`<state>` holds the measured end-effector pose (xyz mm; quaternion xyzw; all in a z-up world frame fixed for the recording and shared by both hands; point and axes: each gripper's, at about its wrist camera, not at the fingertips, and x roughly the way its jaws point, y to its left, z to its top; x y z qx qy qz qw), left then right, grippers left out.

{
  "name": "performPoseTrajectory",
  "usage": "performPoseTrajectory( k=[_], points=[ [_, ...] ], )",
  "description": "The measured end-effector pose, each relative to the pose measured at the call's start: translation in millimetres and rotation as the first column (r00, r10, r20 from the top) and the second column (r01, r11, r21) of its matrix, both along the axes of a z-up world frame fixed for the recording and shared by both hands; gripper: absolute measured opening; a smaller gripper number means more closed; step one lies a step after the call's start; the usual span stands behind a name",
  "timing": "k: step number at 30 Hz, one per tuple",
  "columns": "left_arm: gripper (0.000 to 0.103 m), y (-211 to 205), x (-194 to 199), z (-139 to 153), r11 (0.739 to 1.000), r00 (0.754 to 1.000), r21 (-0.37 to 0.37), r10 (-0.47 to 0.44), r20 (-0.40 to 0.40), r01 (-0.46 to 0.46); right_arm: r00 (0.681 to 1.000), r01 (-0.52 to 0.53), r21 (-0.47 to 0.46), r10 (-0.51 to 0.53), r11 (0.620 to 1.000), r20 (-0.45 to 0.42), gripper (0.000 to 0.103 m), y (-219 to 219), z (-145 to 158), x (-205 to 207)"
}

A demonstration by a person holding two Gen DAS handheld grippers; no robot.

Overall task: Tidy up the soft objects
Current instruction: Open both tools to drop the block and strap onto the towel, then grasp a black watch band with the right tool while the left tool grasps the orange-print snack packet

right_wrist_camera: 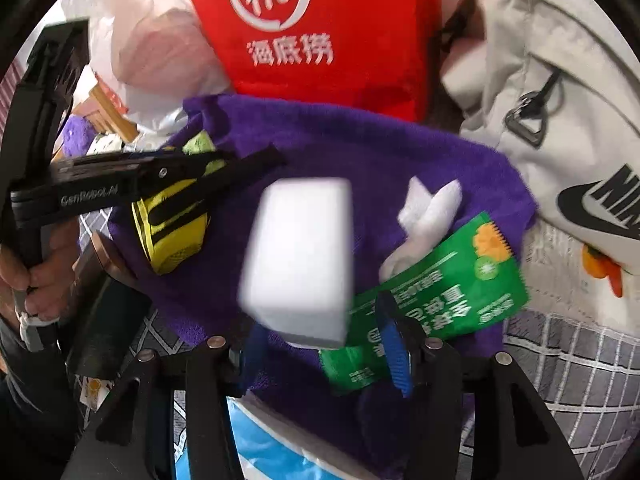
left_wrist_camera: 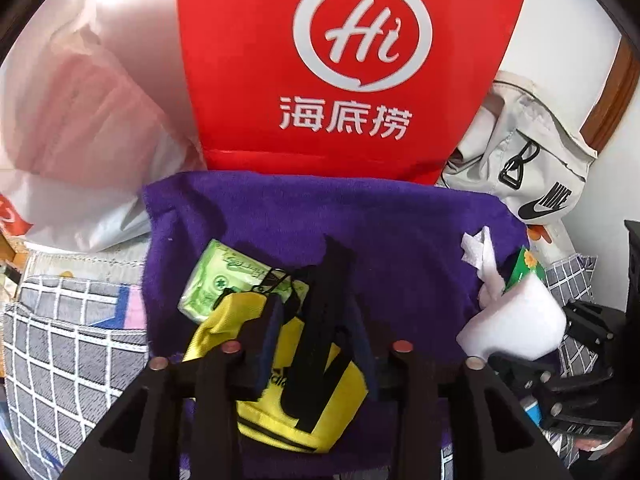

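A purple towel point(left_wrist_camera: 400, 240) lies spread over checked bedding. On it rests a yellow pouch point(left_wrist_camera: 312, 412) with black straps, and my left gripper point(left_wrist_camera: 316, 344) stands open around it, the blue pads either side without pressing. A light green tissue pack point(left_wrist_camera: 224, 276) lies just beyond the pouch. In the right wrist view a white sponge block point(right_wrist_camera: 300, 260) looks blurred and loose above the towel point(right_wrist_camera: 360, 152). My right gripper point(right_wrist_camera: 324, 356) is open, its pads wider than the block. A dark green wipes packet point(right_wrist_camera: 440, 280) and crumpled white tissue point(right_wrist_camera: 432, 204) lie to the right.
A red bag point(left_wrist_camera: 340, 60) with a white logo stands behind the towel. A white plastic bag point(left_wrist_camera: 80, 100) sits at the left and a pale Nike backpack point(right_wrist_camera: 560, 140) at the right. Grey checked bedding point(left_wrist_camera: 60, 340) surrounds the towel. A hand point(right_wrist_camera: 36, 280) holds the left gripper.
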<state>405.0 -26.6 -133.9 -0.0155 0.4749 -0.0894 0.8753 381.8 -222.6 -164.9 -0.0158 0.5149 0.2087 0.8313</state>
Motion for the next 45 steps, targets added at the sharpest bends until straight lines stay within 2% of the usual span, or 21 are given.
performPoseTrajectory(
  k=[7,10,17,22,27,30,31,33,35,39,42,45],
  points=[
    [0.039,12,-22,17,1.0,1.0,-0.014,0.018,0.022,-0.018,0.996,0.087,-0.044,-0.085,0.995,0.041,0.052,-15,17,-2],
    [0.043,14,-33,22,1.0,0.999,-0.013,0.019,0.029,-0.019,0.994,0.1,-0.061,-0.096,0.993,0.052,0.052,-17,22,-6],
    [0.043,14,-65,34,1.0,0.998,0.009,0.019,0.063,-0.02,0.988,0.129,-0.049,-0.124,0.99,0.092,0.052,-25,43,-34],
    [0.043,16,-95,46,0.999,0.993,0.028,0.031,0.112,-0.034,0.973,0.174,-0.008,-0.171,0.985,0.152,0.052,-29,59,-68],
    [0.043,22,-128,57,1.0,0.992,-0.02,0.024,0.124,-0.021,0.961,0.204,0.05,-0.21,0.978,0.178,0.053,-31,71,-104],
    [0.043,21,-144,59,1.0,0.994,-0.013,0.02,0.11,-0.018,0.954,0.214,0.113,-0.233,0.97,0.19,0.062,-31,77,-125],
    [0.043,20,-150,61,1.0,0.993,0.003,0.026,0.114,-0.027,0.95,0.217,0.122,-0.238,0.968,0.201,0.062,-30,78,-134],
    [0.043,20,-163,63,0.999,0.992,0.015,0.035,0.123,-0.037,0.946,0.213,0.116,-0.235,0.97,0.222,0.062,-27,80,-149],
    [0.043,23,-178,66,0.998,0.987,-0.003,0.056,0.15,-0.056,0.94,0.218,0.103,-0.237,0.97,0.245,0.062,-23,82,-166],
    [0.043,28,-209,67,0.997,0.975,-0.043,0.075,0.209,-0.067,0.947,0.21,0.151,-0.239,0.966,0.216,0.062,-23,80,-193],
    [0.044,25,-224,61,0.999,0.982,-0.014,0.052,0.182,-0.051,0.955,0.202,0.159,-0.23,0.967,0.186,0.062,-21,74,-213],
    [0.044,26,-235,49,0.999,0.991,-0.028,0.039,0.129,-0.036,0.958,0.191,0.123,-0.212,0.974,0.192,0.062,-16,65,-234]
  ],
)
